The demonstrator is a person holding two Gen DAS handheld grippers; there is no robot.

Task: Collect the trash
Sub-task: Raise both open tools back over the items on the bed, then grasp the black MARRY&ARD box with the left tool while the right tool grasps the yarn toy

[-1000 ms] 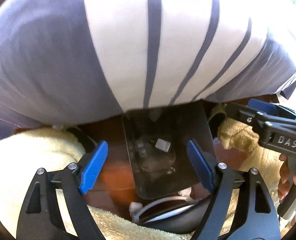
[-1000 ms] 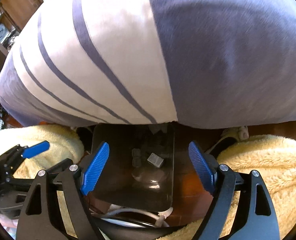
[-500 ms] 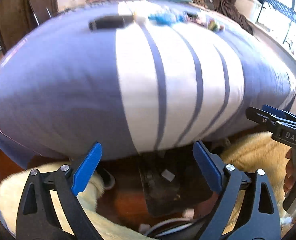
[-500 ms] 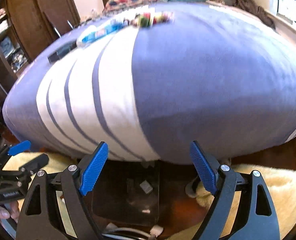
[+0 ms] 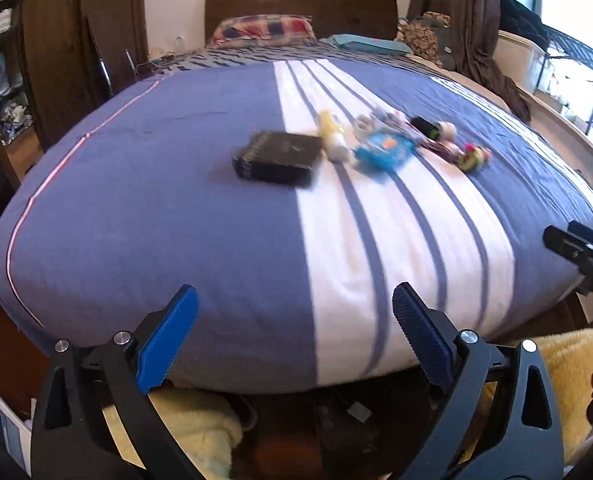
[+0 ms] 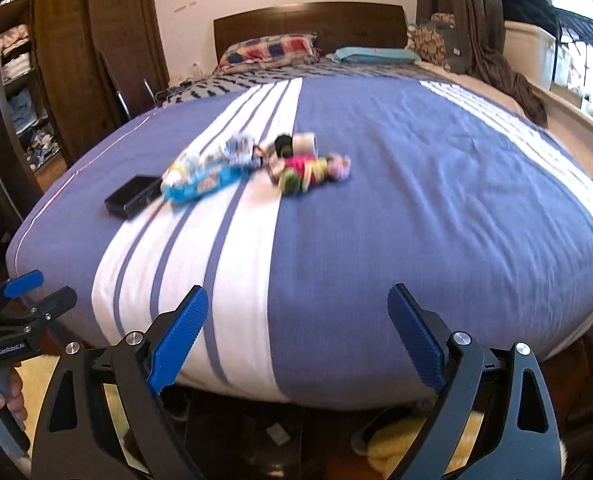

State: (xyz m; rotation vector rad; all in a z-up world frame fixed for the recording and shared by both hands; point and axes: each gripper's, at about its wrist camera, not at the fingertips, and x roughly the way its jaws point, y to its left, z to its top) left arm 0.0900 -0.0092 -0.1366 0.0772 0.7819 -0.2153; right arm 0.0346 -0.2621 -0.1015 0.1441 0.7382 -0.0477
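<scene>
A cluster of litter lies mid-bed on the blue and white striped cover (image 5: 176, 208): a black box (image 5: 278, 159), a yellow-white tube (image 5: 331, 136), a blue wrapper (image 5: 384, 152), a black roll (image 5: 425, 127) and a red-green wrapper (image 5: 472, 158). The right wrist view shows the same black box (image 6: 132, 196), blue wrapper (image 6: 204, 182) and red-green wrapper (image 6: 308, 174). My left gripper (image 5: 294, 342) is open and empty at the bed's near edge. My right gripper (image 6: 298, 336) is open and empty, also at the near edge, far from the litter.
Pillows (image 5: 262, 30) and a dark headboard (image 5: 300, 2) stand at the far end. A wooden wardrobe (image 5: 76, 52) is on the left, a window (image 5: 576, 60) on the right. A yellow fluffy rug (image 5: 200, 420) and a dark flat panel (image 6: 272, 436) lie on the floor below the bed edge.
Both grippers have tilted up from the floor under the bed edge to look across the bed top, bringing the litter into view. Both stay open.
</scene>
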